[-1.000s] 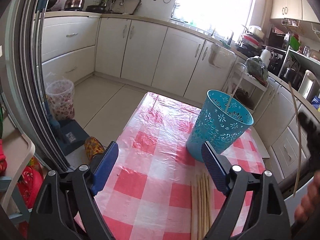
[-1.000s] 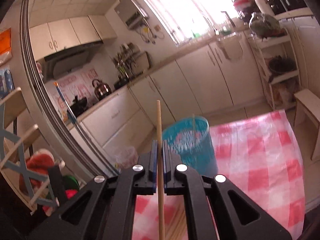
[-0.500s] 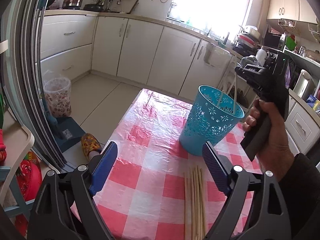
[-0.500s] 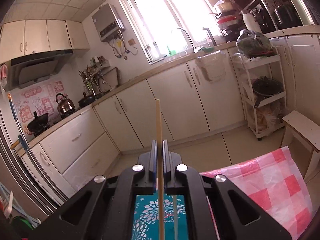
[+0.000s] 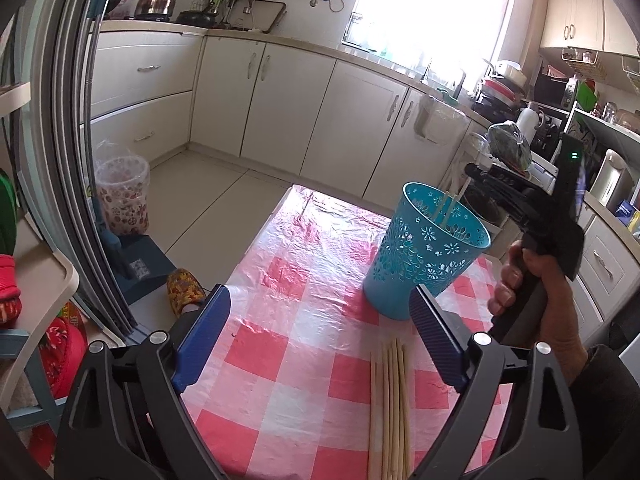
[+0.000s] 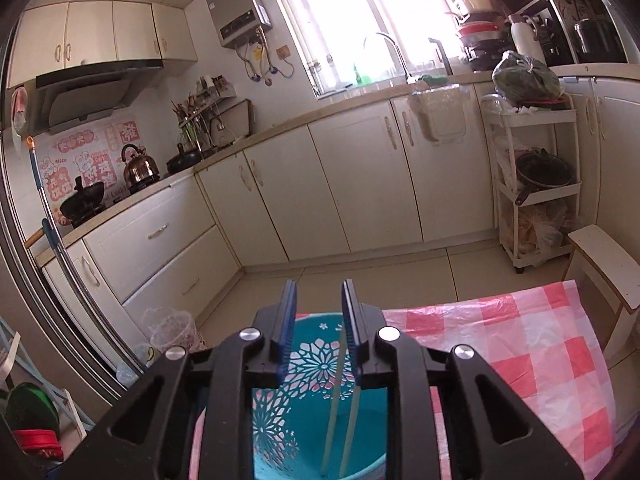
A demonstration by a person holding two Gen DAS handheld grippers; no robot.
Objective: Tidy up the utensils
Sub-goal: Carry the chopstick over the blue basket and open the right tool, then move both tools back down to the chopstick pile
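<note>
A bundle of several wooden chopsticks [image 5: 390, 400] lies on the pink checked tablecloth [image 5: 304, 344]. My left gripper [image 5: 318, 296] hovers over their far ends, open wide and holding nothing. Beyond it stands the teal openwork basket [image 5: 424, 264]. A person's hand [image 5: 536, 292] holds my right gripper [image 5: 472, 172] just above the basket's far rim. In the right wrist view, the right gripper [image 6: 318, 292] looks down into the basket [image 6: 312, 360]. Its jaws are opening, and the pads press on nothing. Two chopsticks [image 6: 334, 408] stand inside the basket and lean toward its rim.
A patterned plastic bin [image 5: 122, 196] and a slipper [image 5: 184, 292] are on the floor left of the table. A white stool [image 6: 604, 264] stands past the table's far right corner, with a white trolley [image 6: 532, 184] behind it. Kitchen cabinets line the walls.
The right gripper carried one chopstick over the basket, then parted its jaws, and the chopstick now stands inside the basket. The left gripper has stayed put over the bundle.
</note>
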